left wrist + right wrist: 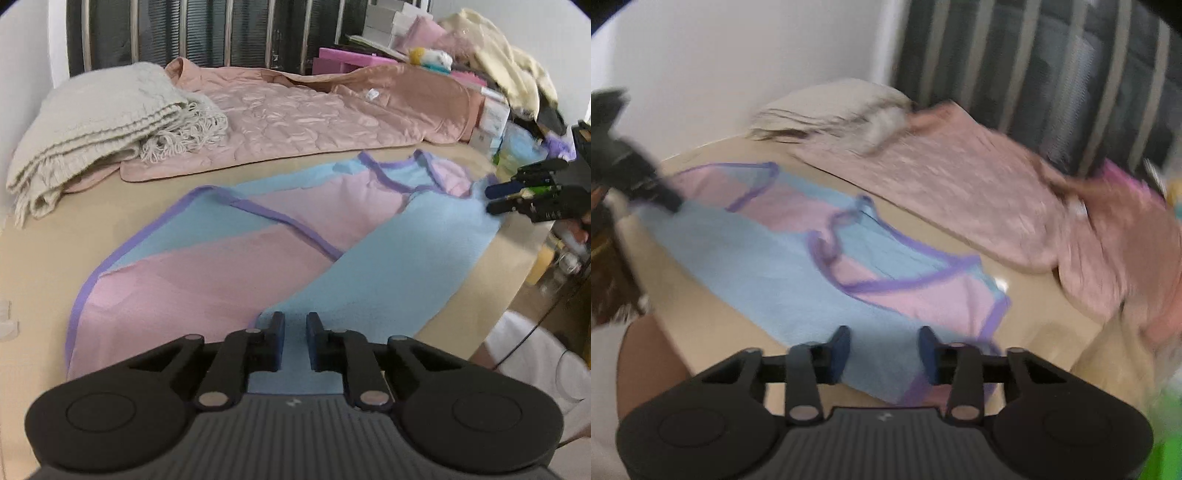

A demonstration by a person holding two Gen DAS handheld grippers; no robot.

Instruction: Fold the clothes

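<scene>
Currently, garment: a sleeveless fleece garment in light blue and pink panels with purple binding (280, 236) lies spread on the beige round table (44, 266), one long blue side already turned over the middle, probably so the piece narrows before the crosswise folds.
Garment ends: the armhole and neck end lies toward the right gripper, the wide hem end toward the left gripper, so each tool is placed at one end of the folded strip.
Left gripper: the black two-finger left gripper (295, 341) is low over the blue hem area with its blue-padded tongs a little apart; no cloth shows between them, so I judge it is not gripping.
Right gripper: the black right gripper (884, 350) sits over the near blue corner with its tongs wide apart and cloth visible under the gap, not pinched; its view is blurred.
Likely reason: both tools sit along the same blue edge, which suits pressing or releasing that fold line, though which one I cannot tell.
Cream blanket: a folded cream knitted blanket with a fringe (96, 125) is stacked at the far left edge, well apart from the garment.
Quilted cover: a dusty-pink quilted cover (295, 114) lies flat behind the garment, just beside its far edge.
Progress: judged early to middle; the crosswise fold is not yet done.
</scene>
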